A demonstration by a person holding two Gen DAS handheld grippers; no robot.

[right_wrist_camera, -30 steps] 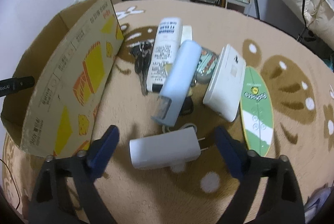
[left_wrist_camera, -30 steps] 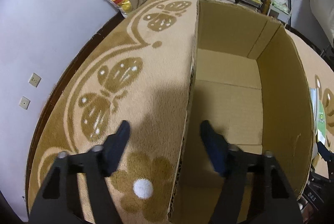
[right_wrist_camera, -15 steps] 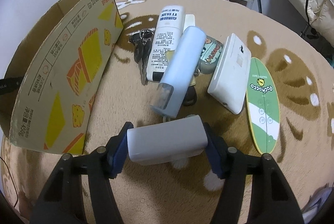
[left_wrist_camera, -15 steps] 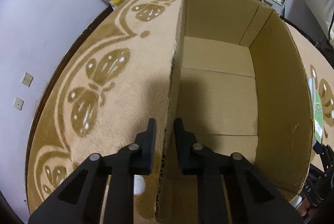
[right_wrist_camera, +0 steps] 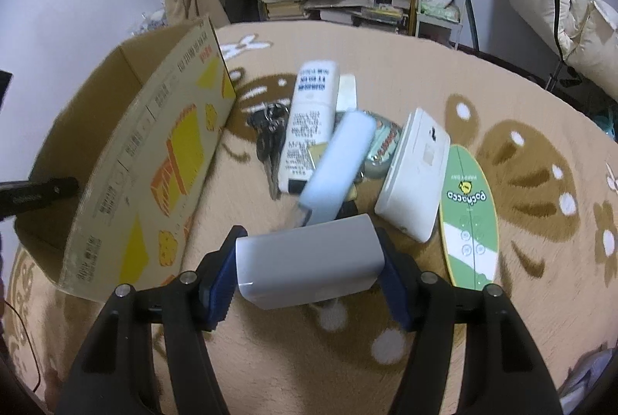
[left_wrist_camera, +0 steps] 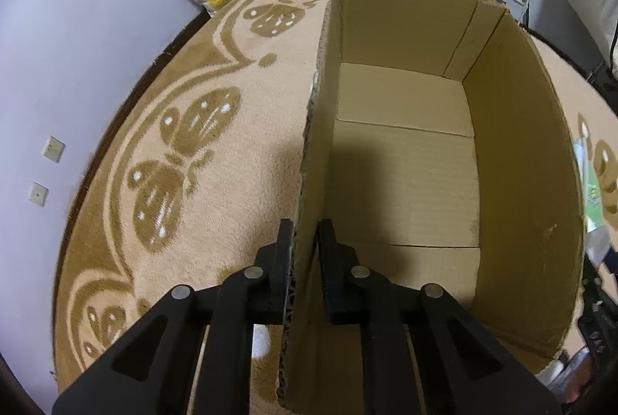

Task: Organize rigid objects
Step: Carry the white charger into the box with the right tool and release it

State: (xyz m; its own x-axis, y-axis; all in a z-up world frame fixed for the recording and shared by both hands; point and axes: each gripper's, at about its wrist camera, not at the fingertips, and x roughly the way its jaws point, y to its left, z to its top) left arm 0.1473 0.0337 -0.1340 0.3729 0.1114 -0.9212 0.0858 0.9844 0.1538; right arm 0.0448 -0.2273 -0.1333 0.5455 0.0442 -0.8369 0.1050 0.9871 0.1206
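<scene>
contact is now made on both sides: the left gripper [left_wrist_camera: 305, 241], wide a second ago, clamps the near wall of the corrugated cardboard box [left_wrist_camera: 513, 152], steadying it. the right gripper [right_wrist_camera: 311, 262], previously open around the white charger block [right_wrist_camera: 309, 266], now grips it, lifted beside the box's printed outer wall. smooth, hard-cornered plastic; remaining items [right_wrist_camera: 413, 175] lie beyond it on plush rug [right_wrist_camera: 502, 75]. box interior holds nothing.

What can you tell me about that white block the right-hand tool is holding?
The white block is a smooth, plastic-looking box with rounded edges, probably a charger. It lies crosswise between the right gripper's blue-padded jaws, which press its two short ends. It looks lifted off the rug, in front of the other items. No prongs or cable show.
</scene>
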